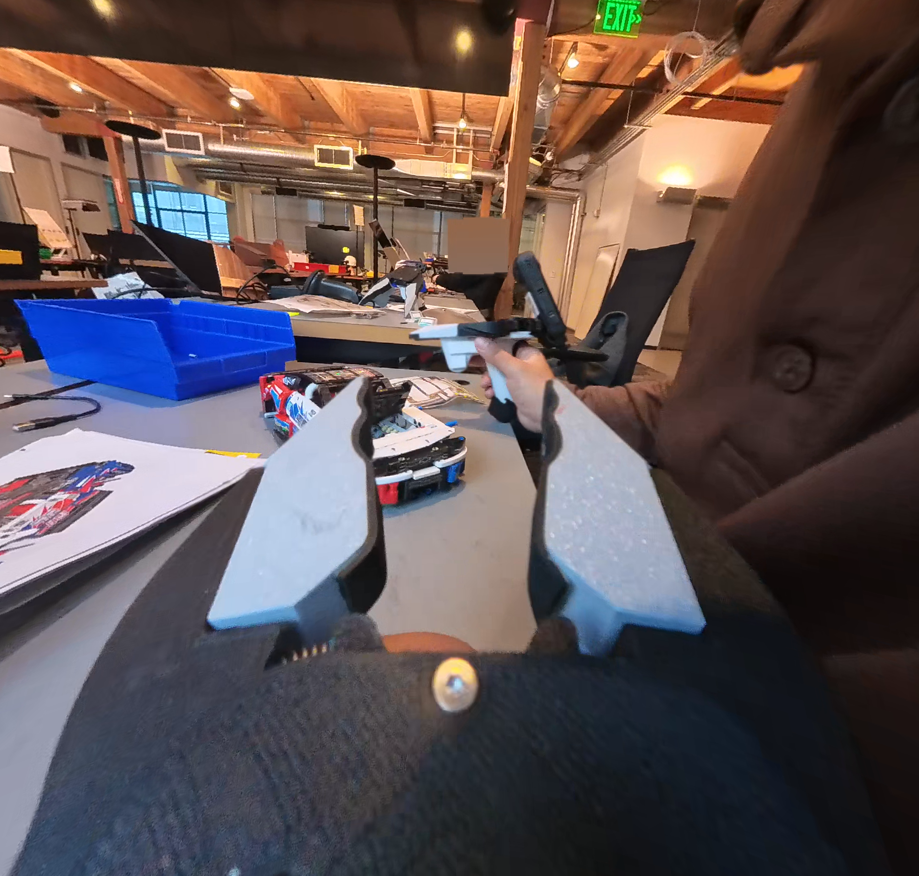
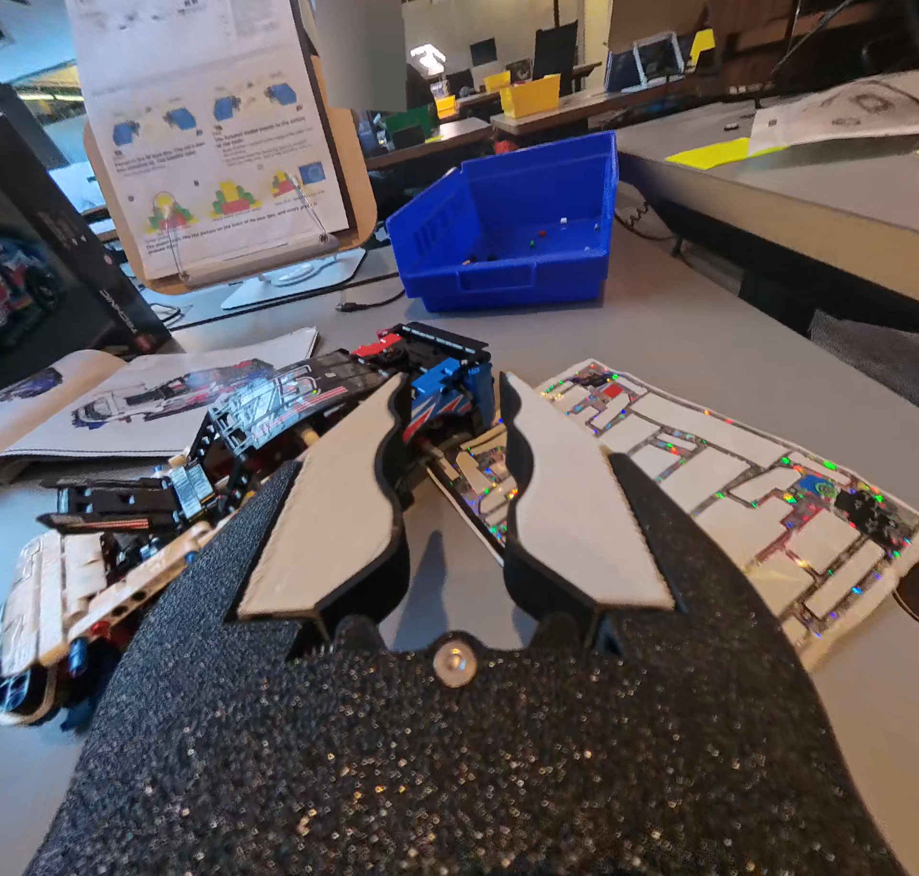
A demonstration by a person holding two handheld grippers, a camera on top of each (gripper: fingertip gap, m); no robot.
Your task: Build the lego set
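L gripper [image 1: 455,400] held above the grey table [image 1: 457,554], fingers spread wide, nothing between them. R gripper [image 2: 450,390] low over the table too, fingers fairly wide apart, empty; its tips sit just short of the lego car [image 2: 278,434]. In the left wrist view the R gripper [image 1: 422,334] also shows farther off, in a hand [image 1: 517,390] with a brown sleeve.

Lego car lies mid-table, partly built: black chassis, white front bodywork, blue and red panels w/ printed decals, lettering too small to make out. Just R of it, touching or slightly under its rear, a sticker sheet [image 2: 746,494], holographic backing, most stickers already peeled off. L of the car an open instruction booklet [image 2: 149,405] w/ car pics; the left wrist view shows another printed page [image 1: 99,494] w/ a car drawing.

Behind: blue bin [image 2: 507,240], a few tiny pieces inside. Cable [image 1: 54,417] beside it. Black set box [image 2: 59,265] far L, has branding on its side. Stand w/ a printed sheet [image 2: 209,121], brick diagrams plus text, blurred. Far back: yellow bins [image 2: 529,94], desks, office chair [image 1: 631,305], lit green sign [image 1: 619,16] near ceiling.
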